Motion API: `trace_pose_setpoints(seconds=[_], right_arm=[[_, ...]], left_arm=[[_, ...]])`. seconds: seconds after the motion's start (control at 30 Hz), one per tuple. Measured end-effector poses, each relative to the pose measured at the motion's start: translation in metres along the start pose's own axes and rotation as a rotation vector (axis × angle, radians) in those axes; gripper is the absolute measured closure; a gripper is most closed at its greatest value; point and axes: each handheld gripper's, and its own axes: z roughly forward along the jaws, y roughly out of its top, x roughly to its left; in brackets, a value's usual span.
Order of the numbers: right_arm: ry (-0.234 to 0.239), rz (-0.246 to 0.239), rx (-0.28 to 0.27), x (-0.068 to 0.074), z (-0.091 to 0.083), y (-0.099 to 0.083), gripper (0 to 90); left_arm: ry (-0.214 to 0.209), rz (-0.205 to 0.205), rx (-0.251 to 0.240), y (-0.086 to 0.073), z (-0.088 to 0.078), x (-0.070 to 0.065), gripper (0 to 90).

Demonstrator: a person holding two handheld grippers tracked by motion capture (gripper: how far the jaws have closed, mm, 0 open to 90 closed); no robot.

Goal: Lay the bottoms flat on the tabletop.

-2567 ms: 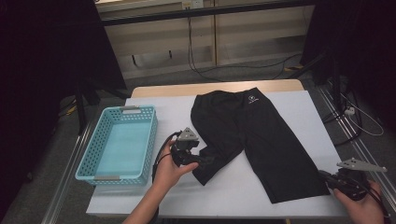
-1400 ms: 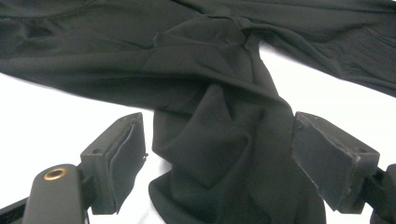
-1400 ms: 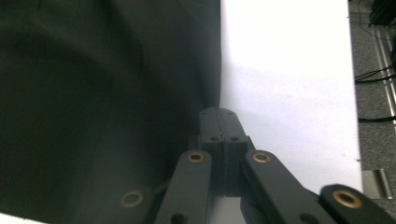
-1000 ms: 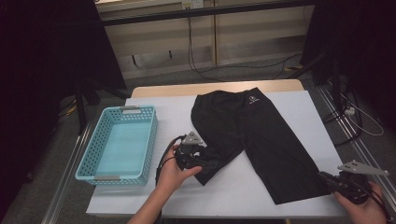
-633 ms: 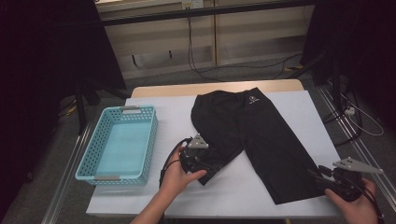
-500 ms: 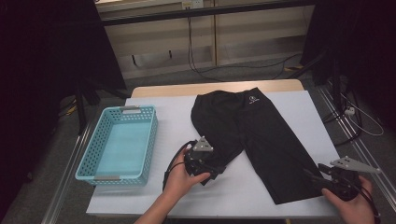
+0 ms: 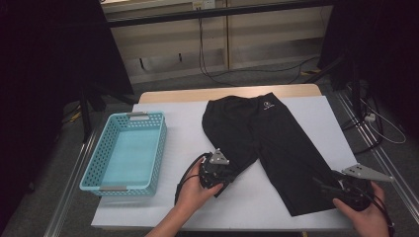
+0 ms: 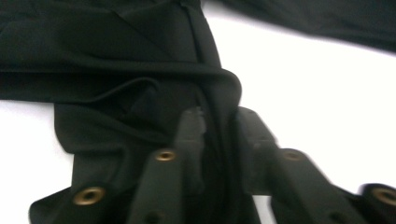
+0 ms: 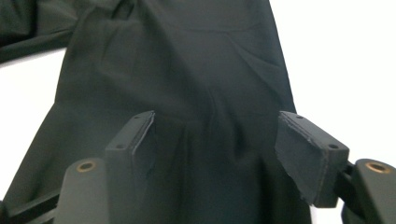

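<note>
Shorts (image 7: pixel 269 143): black, lying spread on the white table (image 7: pixel 183 118) at the centre of the high view, waistband toward the top of the frame, legs running down toward the bottom.
Left leg: I see it bunched into a fold at lower centre of the high view.
Left gripper (image 7: pixel 223 174): my jaws have just been closing and are now clenched on that fold; in the left gripper view the cloth is pinched between the pads (image 8: pixel 189 135).
Right leg: it runs flat to the lower right, its hem near the table's bottom edge.
Right gripper (image 7: pixel 326 186): at lower right, by the hem; my jaws have just been opening and now stand released, wide apart over the cloth, pads (image 9: pixel 140 140) off it.
Basket (image 7: pixel 106 148): turquoise, at left of the table, well apart from the shorts.
</note>
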Motion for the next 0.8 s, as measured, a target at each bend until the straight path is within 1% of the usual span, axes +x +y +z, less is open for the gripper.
trace_pose_setpoints(seconds=[0.1,0.13,0.27,0.37,0.43,0.53,0.67,0.8], right_arm=[[0.000,-0.006,-0.007,0.002,0.000,0.002,29.1],[0.005,-0.008,-0.009,0.003,0.001,0.002,29.0],[0.018,-0.024,-0.005,0.007,0.002,0.004,29.0],[0.021,-0.036,-0.014,0.009,0.003,0.006,28.3],[0.022,-0.036,-0.025,0.011,0.004,0.008,28.0],[0.041,-0.031,-0.037,0.014,0.005,0.011,26.9],[0.064,-0.043,-0.039,0.020,0.009,0.015,26.7],[0.078,-0.056,-0.038,0.026,0.013,0.018,26.0]], left_arm=[[-0.026,-0.038,-0.012,0.003,-0.008,0.002,83.1],[-0.029,-0.041,-0.025,0.003,-0.011,0.003,84.5],[-0.056,-0.074,-0.065,0.007,-0.023,0.007,85.6],[-0.055,-0.098,-0.099,0.008,-0.032,0.013,86.3],[-0.064,-0.119,-0.118,0.007,-0.036,0.017,85.9],[-0.048,-0.137,-0.138,0.005,-0.043,0.024,85.7],[-0.018,-0.174,-0.169,0.001,-0.052,0.033,85.4],[0.004,-0.198,-0.170,-0.003,-0.057,0.038,85.4]])
